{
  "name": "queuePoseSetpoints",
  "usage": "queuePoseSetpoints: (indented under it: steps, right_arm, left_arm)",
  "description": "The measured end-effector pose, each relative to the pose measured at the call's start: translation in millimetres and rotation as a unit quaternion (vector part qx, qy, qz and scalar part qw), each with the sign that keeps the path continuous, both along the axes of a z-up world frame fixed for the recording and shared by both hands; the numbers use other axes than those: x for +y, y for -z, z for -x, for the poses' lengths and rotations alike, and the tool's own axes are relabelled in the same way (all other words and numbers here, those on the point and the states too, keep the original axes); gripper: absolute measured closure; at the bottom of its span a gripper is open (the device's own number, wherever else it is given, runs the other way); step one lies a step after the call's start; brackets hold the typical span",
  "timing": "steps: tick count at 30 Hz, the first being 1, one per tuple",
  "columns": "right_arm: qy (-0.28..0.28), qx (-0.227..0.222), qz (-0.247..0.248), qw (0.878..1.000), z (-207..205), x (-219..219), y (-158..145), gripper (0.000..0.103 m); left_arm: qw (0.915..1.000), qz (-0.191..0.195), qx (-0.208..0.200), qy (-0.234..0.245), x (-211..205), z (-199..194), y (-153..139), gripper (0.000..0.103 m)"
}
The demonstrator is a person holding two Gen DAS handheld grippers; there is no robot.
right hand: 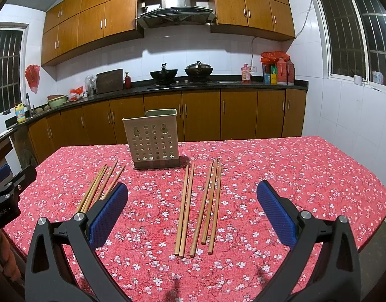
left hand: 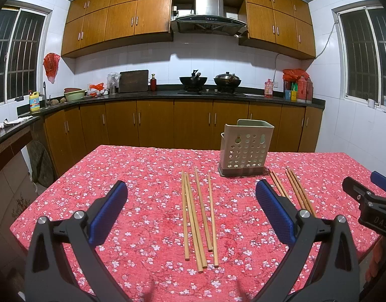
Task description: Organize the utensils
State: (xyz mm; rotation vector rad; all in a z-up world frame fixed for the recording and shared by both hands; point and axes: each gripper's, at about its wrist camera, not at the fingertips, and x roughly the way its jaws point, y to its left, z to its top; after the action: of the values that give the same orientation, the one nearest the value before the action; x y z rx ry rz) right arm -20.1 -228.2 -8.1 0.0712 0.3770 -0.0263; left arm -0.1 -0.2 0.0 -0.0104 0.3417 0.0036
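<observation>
Both my grippers, left gripper and right gripper, gape empty. Thin wooden chopsticks lie flat before beige perforated plastic holder: pinch may slip, scatter neighbours; light holder may tip.

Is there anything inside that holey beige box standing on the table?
Nothing sticks out above the rim of the utensil holder, and its holes show only light. Its bottom is hidden by the walls. All the chopsticks lie on the tablecloth beside it.

Both black plastic two-finger grippers, left and right, wear ribbed blue pads. Silver screw heads stud their joints. Pale lettering marks one body.
</observation>
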Motion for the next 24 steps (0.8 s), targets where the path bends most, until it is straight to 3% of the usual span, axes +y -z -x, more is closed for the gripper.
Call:
queuePoseSetpoints:
  steps: [24]
  right_arm:
    - [0.0, 0.0, -0.002, 1.0, 0.5, -0.8, -0.7, 0.002]
  left_arm:
    - [1.0, 0.0, 0.001, 0.0, 0.8, -3.6, -0.2, 0.004]
